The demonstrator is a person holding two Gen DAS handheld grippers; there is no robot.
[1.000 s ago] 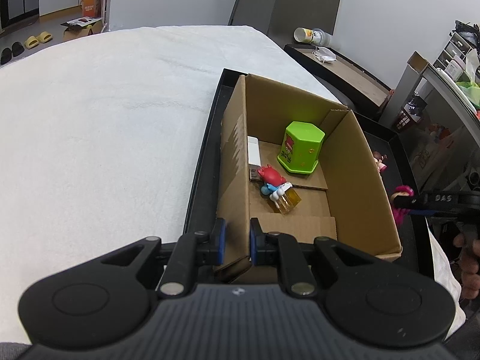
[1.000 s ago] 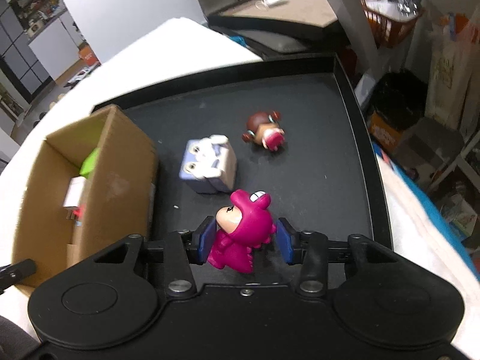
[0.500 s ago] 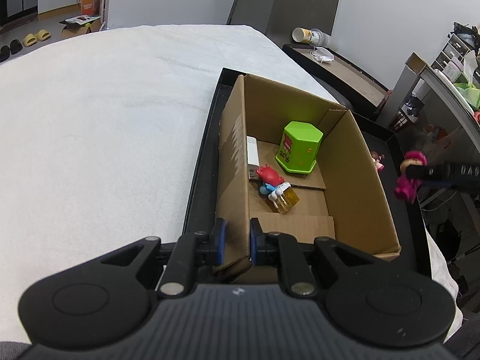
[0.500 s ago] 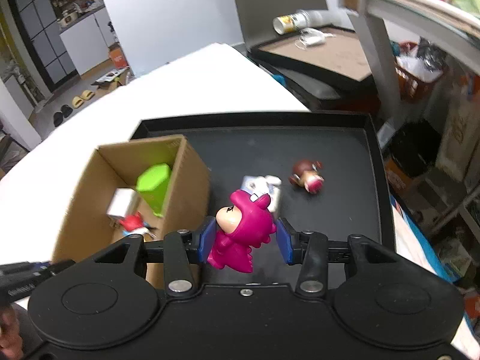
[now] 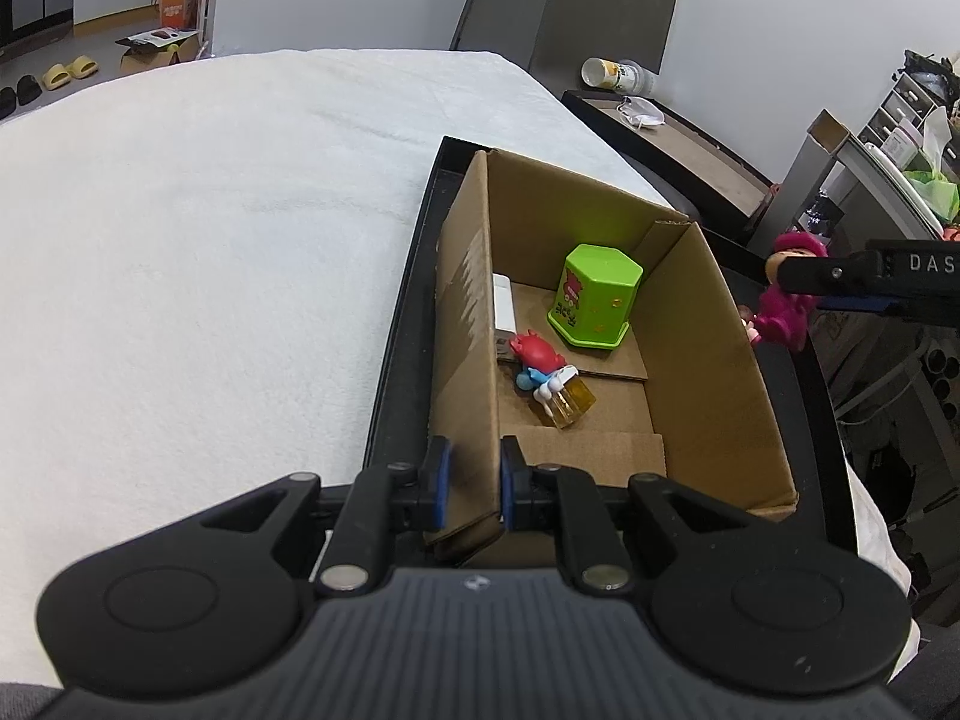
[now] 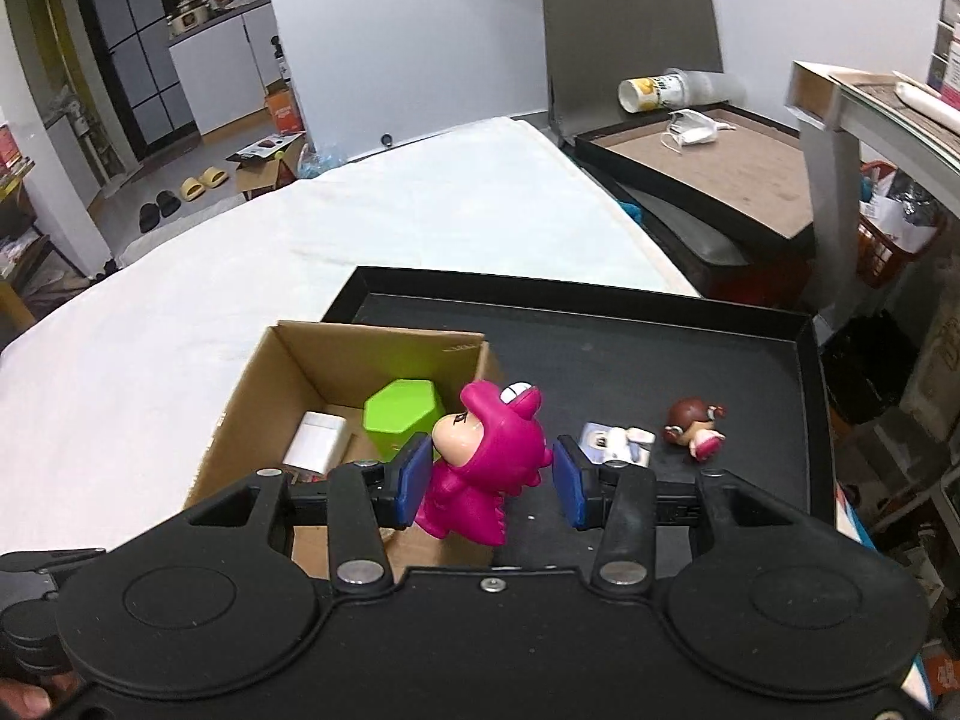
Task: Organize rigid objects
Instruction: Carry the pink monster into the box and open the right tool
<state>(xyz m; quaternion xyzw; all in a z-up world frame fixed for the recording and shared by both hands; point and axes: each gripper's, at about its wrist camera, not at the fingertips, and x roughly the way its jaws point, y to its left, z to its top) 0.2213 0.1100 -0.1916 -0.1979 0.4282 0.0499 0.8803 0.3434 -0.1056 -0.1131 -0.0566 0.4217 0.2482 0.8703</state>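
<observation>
The left gripper (image 5: 470, 483) has its blue pads pressed on either side of the near left wall of the cardboard box (image 5: 690, 360), pinching it; that grip is unchanged from a second ago. Ahead of those fingers, inside the box, lie a white block (image 5: 504, 302), a red and blue figure (image 5: 537, 360) on an amber piece, and a green hexagonal container (image 5: 594, 303) further forward and to their right. The box sits at the left side of a black tray (image 6: 660, 354).

The right gripper (image 6: 492, 474) holds a magenta dinosaur figure (image 6: 489, 468) upright between its pads, the left pad against it and the right pad close beside its tail. A second ago it hung low over the tray floor; it has since risen and swung left, so the figure now sits above the box's right wall. Beyond the right finger, on the tray, lie a white and blue cube toy (image 6: 615, 441) and a brown-haired doll (image 6: 696, 426), well apart from the pads.
</observation>
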